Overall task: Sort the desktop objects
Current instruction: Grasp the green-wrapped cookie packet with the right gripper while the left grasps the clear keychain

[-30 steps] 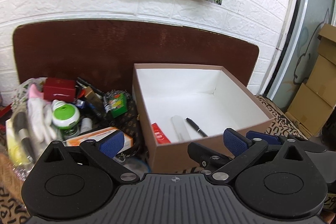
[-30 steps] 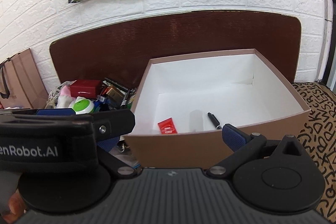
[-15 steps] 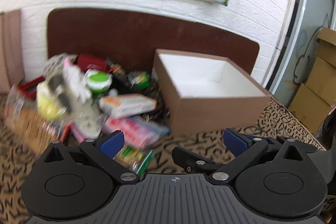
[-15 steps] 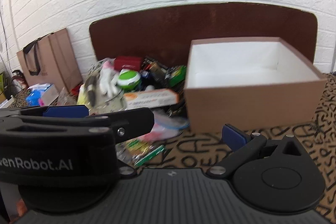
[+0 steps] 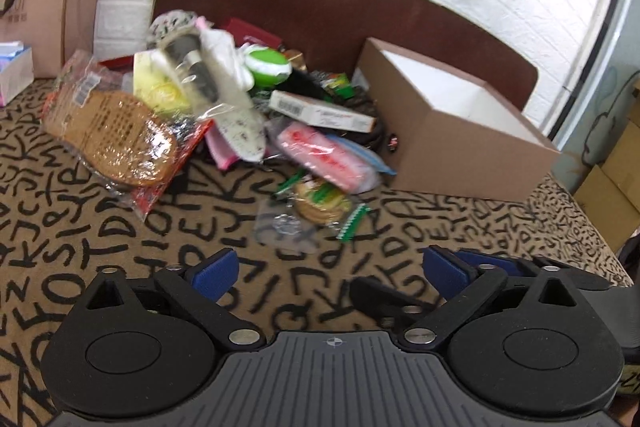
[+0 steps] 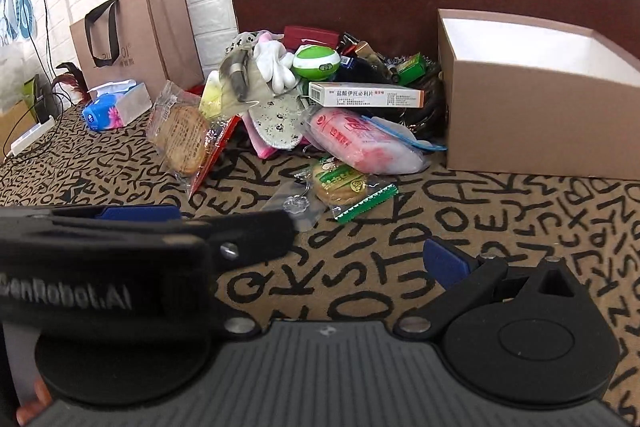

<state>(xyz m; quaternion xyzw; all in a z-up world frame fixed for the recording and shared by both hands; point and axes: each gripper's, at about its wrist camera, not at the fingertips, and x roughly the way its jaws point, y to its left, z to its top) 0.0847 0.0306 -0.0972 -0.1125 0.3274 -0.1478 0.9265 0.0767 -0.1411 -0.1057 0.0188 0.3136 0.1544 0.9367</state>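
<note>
Both grippers hang over the patterned tablecloth [image 6: 360, 267] with nothing between their fingers: the left gripper [image 5: 330, 269] has its jaws spread wide, and the right gripper [image 6: 360, 251] is likewise agape, though the left tool blocks its left finger from its own camera. The clutter to be sorted lies heaped at 12 o'clock, with the open cardboard box [image 6: 532, 119] at about 2 o'clock, touching the edge of the heap. Nearest, at the front of the pile, is a small biscuit packet [image 6: 344, 185] lying beside a clear plastic bit; behind it sit a pink pouch [image 6: 360, 141] and a long medicine carton [image 6: 366, 95]. The likely trouble is the wrapping: slick, crinkly film may slide out of a pinch, and a grab aimed at one packet could drag its overlapping neighbours along. The two tools also sit close together, so reaching across risks a knock.
</note>
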